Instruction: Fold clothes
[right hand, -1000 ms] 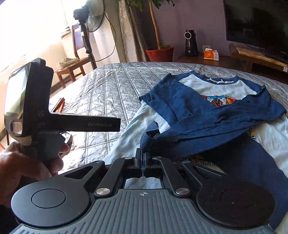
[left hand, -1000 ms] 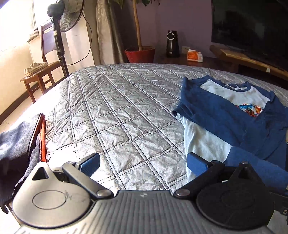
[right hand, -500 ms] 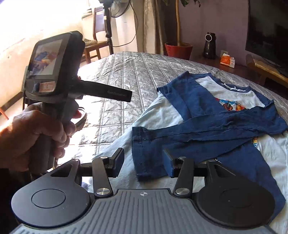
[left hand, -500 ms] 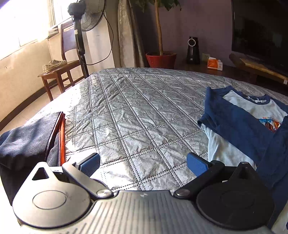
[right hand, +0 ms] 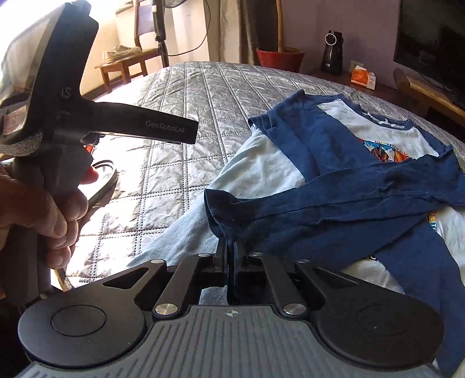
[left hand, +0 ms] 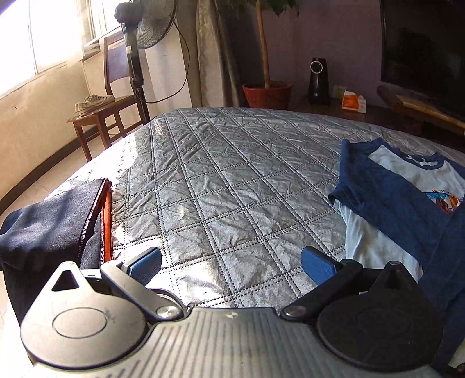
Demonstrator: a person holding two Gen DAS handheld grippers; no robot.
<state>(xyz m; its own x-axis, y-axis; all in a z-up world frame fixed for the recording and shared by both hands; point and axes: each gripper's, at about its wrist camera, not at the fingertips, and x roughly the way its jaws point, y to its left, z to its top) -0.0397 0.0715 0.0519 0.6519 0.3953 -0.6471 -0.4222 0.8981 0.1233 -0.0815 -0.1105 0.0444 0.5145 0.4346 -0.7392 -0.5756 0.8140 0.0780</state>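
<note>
Left wrist view, far left edge: a dark zip bag (left hand: 49, 224) with orange lining slumped on the silver quilted bedspread (left hand: 232, 180). Upper left, a wooden chair (left hand: 107, 96) carrying a pair of pale shoes (left hand: 93, 102), a standing fan (left hand: 145, 26) right beside it. Bottom centre, the left gripper (left hand: 231, 261) spread wide, blue pads well apart, nothing but bare quilt between them. Top centre, a red plant pot (left hand: 267, 94); further right a dark cylinder-shaped device (left hand: 318, 81) and an orange box (left hand: 353, 101). Right edge, the blue-and-white shirt (left hand: 401, 203) lying flat on the quilt, collar toward the top of the frame, clear of the open pads.

Over to the right wrist view. Left side, a hand (right hand: 37, 215) wrapped round the grip of the other tool. Bottom centre, the right gripper (right hand: 231, 256) pinched tight, jaws together, clamped on the cuff end of a dark blue sleeve (right hand: 334, 206). Sleeve stretched from that pinch across the body of the shirt toward the right edge, lying over the printed chest graphic (right hand: 383, 149). Other sleeve folded across the white front, upper centre. Top right corner, a dark television screen (right hand: 433, 40).
</note>
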